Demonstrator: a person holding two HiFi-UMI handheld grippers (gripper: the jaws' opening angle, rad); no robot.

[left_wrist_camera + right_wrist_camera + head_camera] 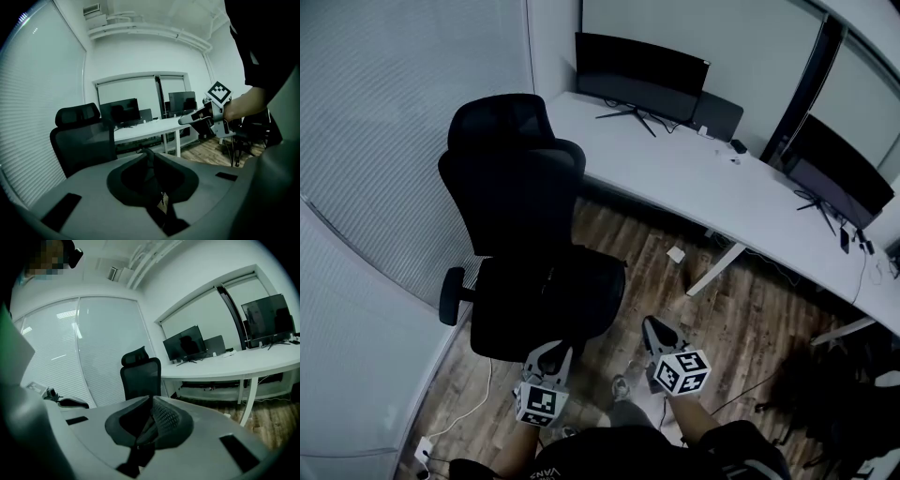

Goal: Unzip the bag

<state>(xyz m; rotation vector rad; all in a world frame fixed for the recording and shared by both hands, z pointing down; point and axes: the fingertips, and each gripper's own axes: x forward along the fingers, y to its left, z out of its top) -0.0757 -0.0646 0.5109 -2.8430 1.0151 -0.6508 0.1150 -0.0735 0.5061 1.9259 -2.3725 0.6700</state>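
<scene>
No bag shows plainly in any view. A dark bulky heap [825,398] lies on the floor at the head view's lower right; I cannot tell what it is. My left gripper [551,352] is held low in front of me, just before the black office chair [525,216], its jaws together with nothing between them [149,153]. My right gripper [656,330] is beside it over the wooden floor, also shut and empty [151,399]. In the left gripper view the right gripper [186,120] hangs in the air at the right, held by a hand.
A long white desk [703,178] runs along the back with two dark monitors [639,75] [839,173]. A small white object [676,254] lies on the floor under it. Slatted blinds [384,141] cover the left wall. A white socket strip [422,450] and cables lie at bottom left.
</scene>
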